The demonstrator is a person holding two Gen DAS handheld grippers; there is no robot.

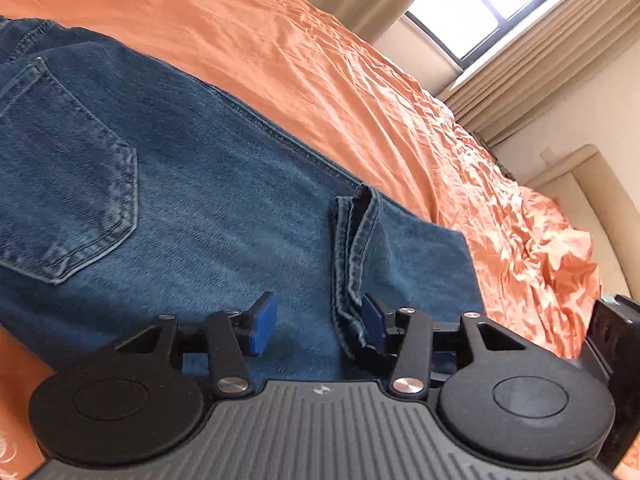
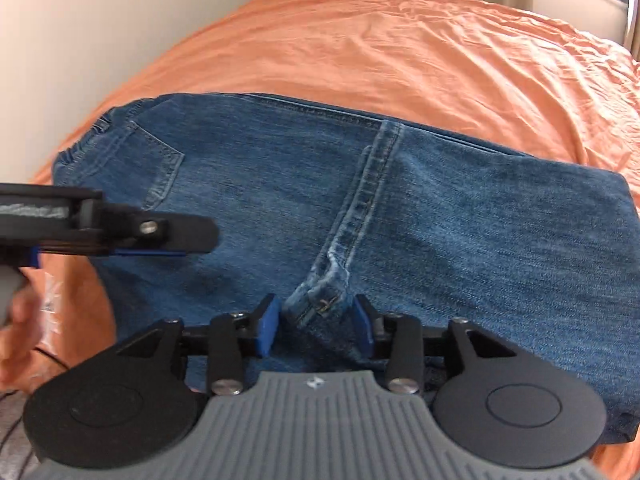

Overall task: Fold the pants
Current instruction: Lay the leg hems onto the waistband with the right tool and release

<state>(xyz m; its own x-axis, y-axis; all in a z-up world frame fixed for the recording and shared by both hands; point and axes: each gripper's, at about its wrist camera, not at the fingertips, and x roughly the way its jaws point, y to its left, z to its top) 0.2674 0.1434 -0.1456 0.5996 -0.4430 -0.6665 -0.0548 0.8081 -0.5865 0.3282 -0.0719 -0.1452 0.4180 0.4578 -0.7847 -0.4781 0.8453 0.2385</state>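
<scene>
- Both hand-held grippers hover low over blue denim pants spread on a wrinkled orange bedsheet.
- Left gripper: jaws partly apart, gripping nothing. The stitched leg hem lies just inside the pad at 3 o'clock; whether it touches I cannot tell.
- Right gripper: jaws about half apart, straddling the hem's bunched end, pads not pressing it. From this view the left gripper reaches in from 9 o'clock.
- Done, by my reading: the legs look stacked and doubled back, with the hem laid across the seat, the back pocket toward 10 o'clock and the fold edge at 3 o'clock.
- Left, probably: one more fold to a compact bundle, or smoothing the hem corner.
</scene>
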